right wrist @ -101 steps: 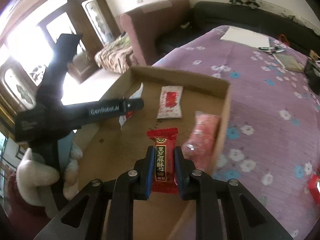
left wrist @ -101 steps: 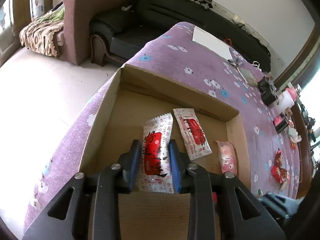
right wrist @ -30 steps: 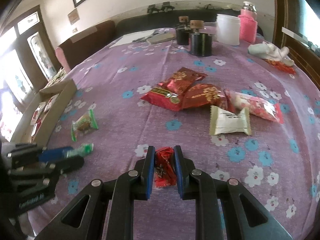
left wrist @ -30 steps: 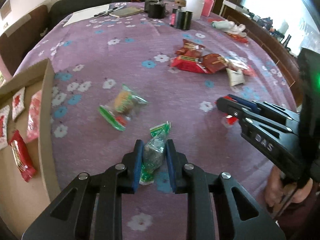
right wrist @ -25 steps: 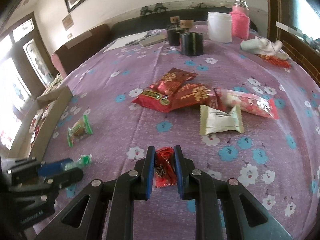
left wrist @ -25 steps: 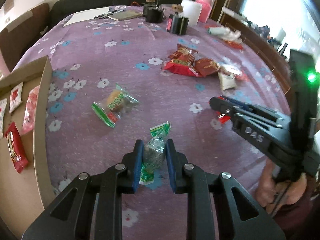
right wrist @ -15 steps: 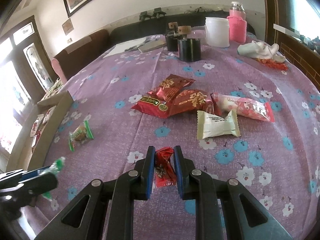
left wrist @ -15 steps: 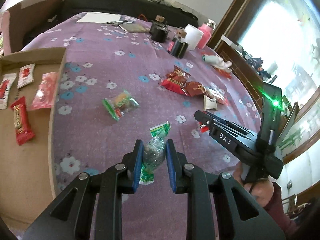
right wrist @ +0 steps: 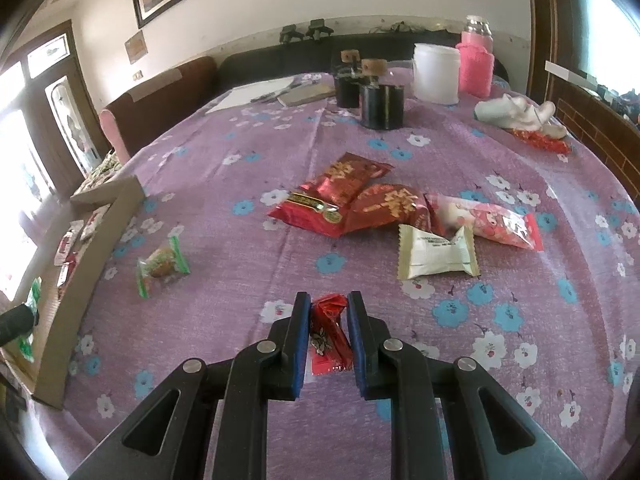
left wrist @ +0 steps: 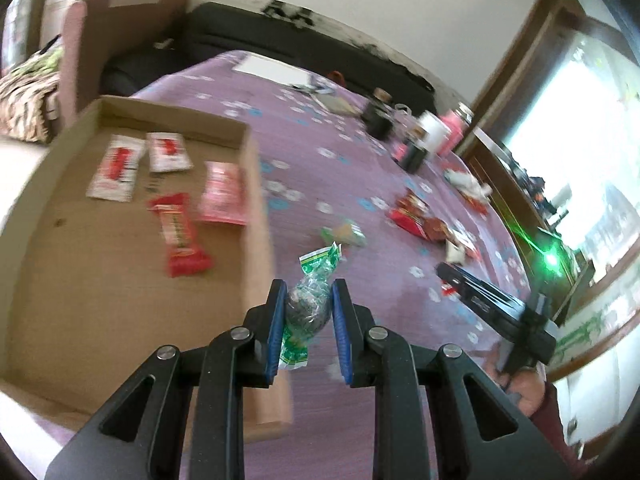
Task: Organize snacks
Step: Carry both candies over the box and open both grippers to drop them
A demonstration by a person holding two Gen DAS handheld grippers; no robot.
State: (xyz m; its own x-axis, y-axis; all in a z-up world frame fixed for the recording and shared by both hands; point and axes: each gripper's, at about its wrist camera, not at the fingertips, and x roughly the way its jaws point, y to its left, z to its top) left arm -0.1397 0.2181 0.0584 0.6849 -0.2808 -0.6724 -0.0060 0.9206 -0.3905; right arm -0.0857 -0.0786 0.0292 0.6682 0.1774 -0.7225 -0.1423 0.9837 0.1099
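My left gripper (left wrist: 307, 308) is shut on a green-wrapped candy (left wrist: 310, 304) and holds it in the air near the right wall of the cardboard box (left wrist: 256, 184). The box holds two white-and-red packets (left wrist: 116, 168), a pink packet (left wrist: 222, 192) and a red bar (left wrist: 178, 236). My right gripper (right wrist: 329, 320) is shut on a small red candy (right wrist: 329, 330) above the purple flowered tablecloth (right wrist: 248, 184). A green-ended snack (right wrist: 162, 264), red bags (right wrist: 344, 196), a white packet (right wrist: 436, 252) and a pink packet (right wrist: 488, 220) lie on the cloth.
Black jars (right wrist: 380, 96), a white tub (right wrist: 436, 74) and a pink bottle (right wrist: 476, 64) stand at the table's far side. Paper and pens (right wrist: 256, 94) lie there too. A white cloth (right wrist: 516, 114) lies at the right. Sofas stand behind the table.
My left gripper has swung left with the green candy, from over the cloth to the box's right wall. My right gripper holds the red candy almost still.
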